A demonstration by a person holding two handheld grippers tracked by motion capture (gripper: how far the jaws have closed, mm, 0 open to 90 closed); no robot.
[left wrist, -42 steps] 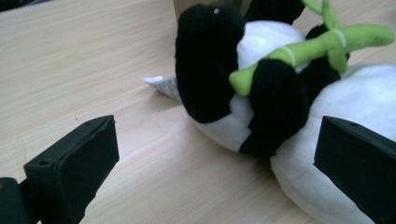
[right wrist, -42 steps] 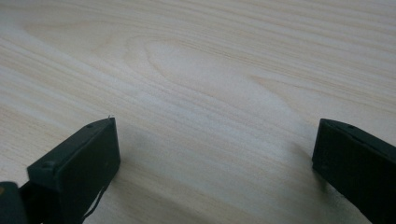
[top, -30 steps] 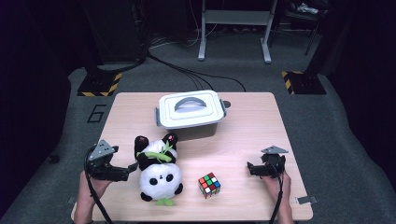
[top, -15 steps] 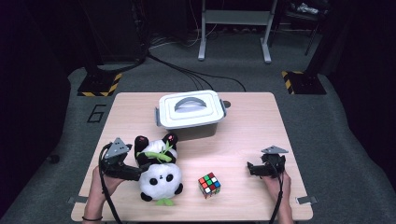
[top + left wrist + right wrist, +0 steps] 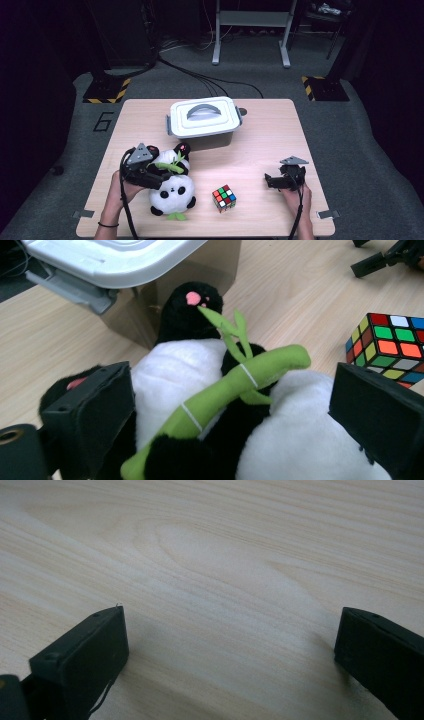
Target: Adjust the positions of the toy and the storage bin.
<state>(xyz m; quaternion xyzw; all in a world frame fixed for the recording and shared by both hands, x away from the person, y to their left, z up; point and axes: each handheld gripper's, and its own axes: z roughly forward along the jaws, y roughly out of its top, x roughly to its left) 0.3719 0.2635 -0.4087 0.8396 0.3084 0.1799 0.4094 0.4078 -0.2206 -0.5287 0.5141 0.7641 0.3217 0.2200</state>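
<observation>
Both tongs gape: the left tongs (image 5: 235, 440) straddle the soft, light panda plush (image 5: 171, 192), best pinched across its squashy belly, while the right tongs (image 5: 272, 181) hover over bare bench (image 5: 225, 555).

Black-and-white panda (image 5: 172, 190) holds green bamboo (image 5: 220, 395); the box (image 5: 202, 117) looks white.

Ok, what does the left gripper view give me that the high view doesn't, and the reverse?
Left gripper view alone: the open jaws straddling the panda, one each side, and its green bamboo stalk up close. High view alone: the whole white lidded box, the right gripper open and low over bare table, and both forearms. Shared: panda, Rubik's cube, box edge.
</observation>
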